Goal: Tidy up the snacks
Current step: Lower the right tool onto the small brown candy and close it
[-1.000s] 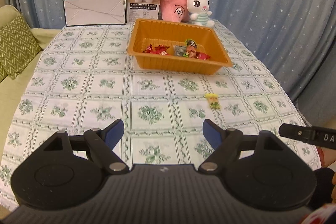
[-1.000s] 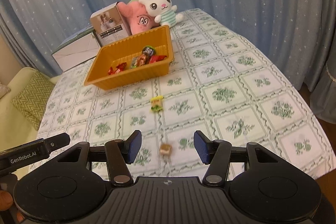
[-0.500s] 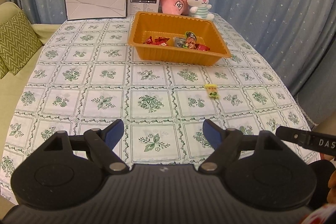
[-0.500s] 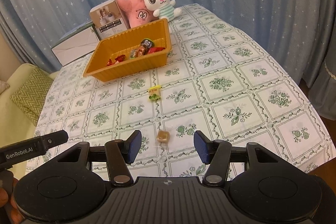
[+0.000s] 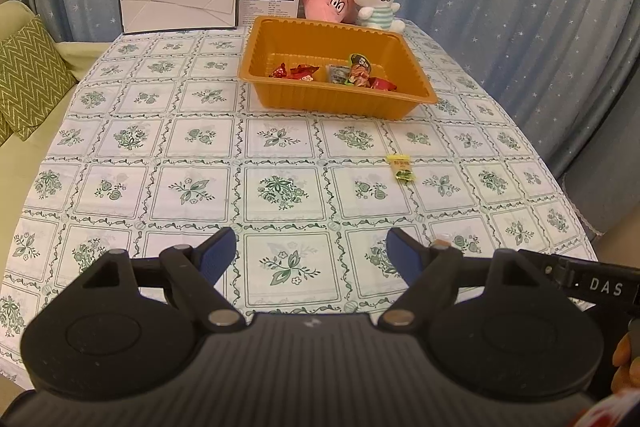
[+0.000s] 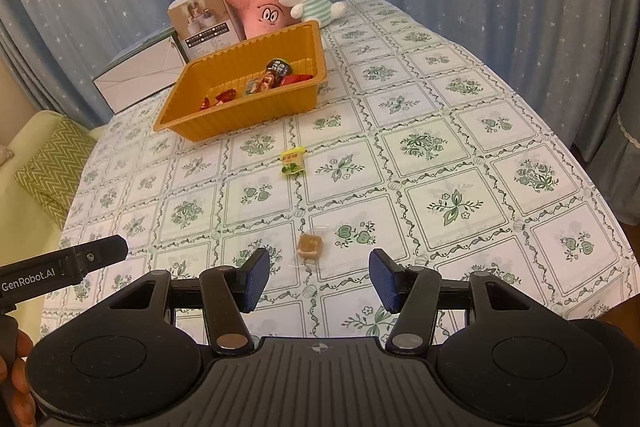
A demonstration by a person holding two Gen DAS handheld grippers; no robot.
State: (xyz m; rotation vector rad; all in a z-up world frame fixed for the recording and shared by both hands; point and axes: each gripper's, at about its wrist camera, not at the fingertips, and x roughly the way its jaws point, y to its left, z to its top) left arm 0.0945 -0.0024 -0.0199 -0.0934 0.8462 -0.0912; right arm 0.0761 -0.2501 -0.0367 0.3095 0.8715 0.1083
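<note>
**Two snacks left on the cloth, caramel sits right in front of the right gripper**

Using the orange tray (image 5: pixel 404 43) as the landmark, going left to right.

Left gripper (image 5: pixel 310 255) hovers over bare tablecloth well on the near side of the tray, jaws spread wide, nothing between them. No snack lies in front of it.

The tray itself has a small pile of wrapped snacks along its near wall. I count about five or six, but they overlap so I can't be exact. Behind the tray: two boxes and two plush toys.

The yellow packet (image 6: pixel 292 161) lies flat on the cloth on the near side of the tray, off its right half. Its long axis runs roughly toward the tray.

The caramel (image 6: pixel 309 245), a squarish brown cube in clear wrap, is nearer still and well apart from the tray. It lies just ahead of the right gripper (image 6: pixel 319 279), a touch left of centre between the pads. Those jaws stand about half open, holding nothing, and are wide enough to straddle it.

So that's one tray, two loose snacks and two grippers. My guess is the right hand takes the caramel: it's clearly nearer, and a short push forward and down should do.
</note>
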